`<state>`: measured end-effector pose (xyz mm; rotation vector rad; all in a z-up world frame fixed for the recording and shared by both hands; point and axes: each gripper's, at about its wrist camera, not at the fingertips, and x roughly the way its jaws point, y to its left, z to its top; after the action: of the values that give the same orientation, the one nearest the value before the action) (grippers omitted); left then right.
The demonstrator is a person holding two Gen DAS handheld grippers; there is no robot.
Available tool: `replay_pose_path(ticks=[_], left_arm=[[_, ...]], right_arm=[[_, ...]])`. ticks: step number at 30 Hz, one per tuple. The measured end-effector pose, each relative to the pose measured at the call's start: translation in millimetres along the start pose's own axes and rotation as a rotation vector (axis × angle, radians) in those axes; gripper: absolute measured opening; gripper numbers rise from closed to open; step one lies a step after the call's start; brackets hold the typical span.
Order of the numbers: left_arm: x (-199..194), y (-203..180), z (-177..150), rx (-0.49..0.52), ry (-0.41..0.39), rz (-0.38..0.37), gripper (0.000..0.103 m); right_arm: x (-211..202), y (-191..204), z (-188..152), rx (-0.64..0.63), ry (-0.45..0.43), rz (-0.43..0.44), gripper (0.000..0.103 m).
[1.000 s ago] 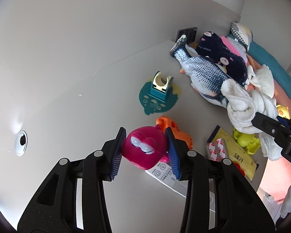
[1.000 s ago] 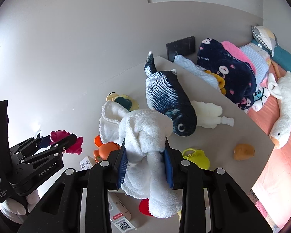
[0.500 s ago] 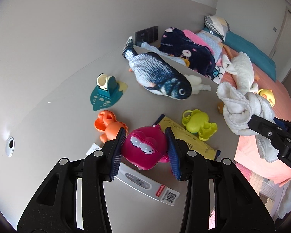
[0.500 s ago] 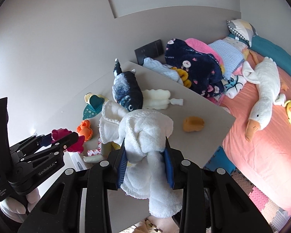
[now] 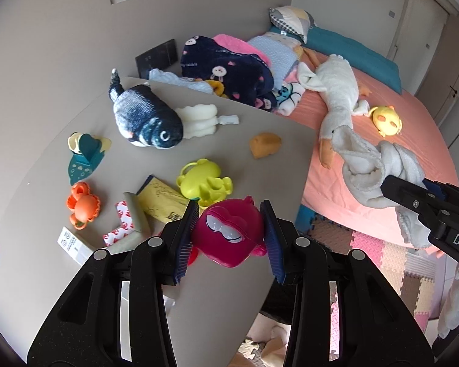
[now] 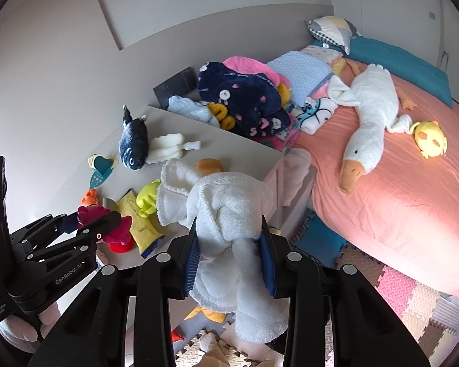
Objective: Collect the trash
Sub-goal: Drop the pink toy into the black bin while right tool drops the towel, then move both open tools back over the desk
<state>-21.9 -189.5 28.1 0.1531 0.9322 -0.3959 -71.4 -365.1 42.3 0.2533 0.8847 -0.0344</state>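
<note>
My left gripper (image 5: 228, 238) is shut on a magenta plastic toy (image 5: 229, 235), held above the front edge of the grey table (image 5: 260, 183); it also shows in the right wrist view (image 6: 102, 226). My right gripper (image 6: 229, 244) is shut on a white towel (image 6: 226, 211) that hangs below the pads, held right of the table over the floor mats; the towel shows in the left wrist view (image 5: 376, 168). On the table lie a yellow wrapper (image 5: 159, 197), a red-and-white wrapper (image 5: 122, 223) and a white box (image 5: 73, 244).
The table also holds a plush fish (image 5: 143, 116), a green toy (image 5: 205, 183), an orange toy (image 5: 82, 205), a teal holder (image 5: 84, 153) and a tan lump (image 5: 264, 145). A pink bed (image 6: 397, 189) with a plush goose (image 6: 367, 122) stands to the right. Foam mats (image 6: 407, 290) cover the floor.
Both grippers have pulled back and swung right, away from the wall, each holding its load. The table's front corner, the bed and floor have come into view.
</note>
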Motion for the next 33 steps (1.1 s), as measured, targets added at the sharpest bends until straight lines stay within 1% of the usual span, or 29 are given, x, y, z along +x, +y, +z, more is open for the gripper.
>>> replay_pose_path(ticks=[7, 9, 10, 11, 12, 13, 14, 15, 17, 21, 24, 33], left_arm=[[6, -53, -2, 0.084, 0.017, -0.061, 0.041], [9, -66, -3, 0.104, 0.023, -0.079, 0.041], [10, -71, -4, 0.115, 0.027, -0.095, 0.041], [11, -77, -5, 0.133, 0.030, -0.114, 0.046], [11, -83, -5, 0.146, 0.031, -0.124, 0.071], [9, -88, -7, 0.155, 0.020, -0.124, 0.087], [6, -93, -8, 0.166, -0.003, -0.119, 0.097], [3, -99, -9, 0.184, -0.024, -0.116, 0.097], [2, -107, -10, 0.208, -0.029, -0.118, 0.097], [3, -113, -7, 0.202, -0.029, -0.121, 0.097], [4, -113, -5, 0.198, -0.026, -0.109, 0.097], [6, -100, -6, 0.165, -0.014, -0.074, 0.097]], right_arm=[[-14, -45, -14, 0.061, 0.000, -0.065, 0.037], [-18, -57, -18, 0.082, 0.007, -0.083, 0.041], [-18, -62, -19, 0.088, 0.018, -0.093, 0.044], [-18, -67, -20, 0.096, 0.023, -0.109, 0.051], [-21, -73, -21, 0.111, 0.014, -0.139, 0.057], [-26, -78, -22, 0.126, -0.005, -0.174, 0.068], [-32, -83, -23, 0.138, -0.029, -0.201, 0.072], [-37, -88, -23, 0.145, -0.050, -0.215, 0.072], [-43, -97, -21, 0.158, -0.064, -0.230, 0.072], [-54, -111, -21, 0.180, -0.088, -0.246, 0.072], [-56, -117, -21, 0.185, -0.086, -0.248, 0.072], [-48, -107, -17, 0.162, -0.080, -0.229, 0.072]])
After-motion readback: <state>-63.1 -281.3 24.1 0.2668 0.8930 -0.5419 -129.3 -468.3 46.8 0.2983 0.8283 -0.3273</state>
